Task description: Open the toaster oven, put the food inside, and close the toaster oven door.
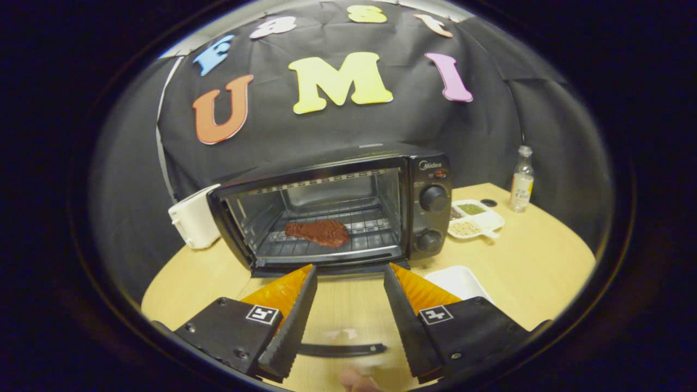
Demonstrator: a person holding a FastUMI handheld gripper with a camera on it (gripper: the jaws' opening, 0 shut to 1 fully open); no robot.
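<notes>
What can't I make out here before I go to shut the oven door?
- Door handle, gripper view: blurred, low between the fingers; how near the gripper is to it can't be judged.
- White tray: partly hidden behind the right finger.
- White appliance: partly hidden behind the toaster oven.
- Bottle contents: too small.
- Food on the rack shows clearly; the gripper is open, holding nothing.
</notes>
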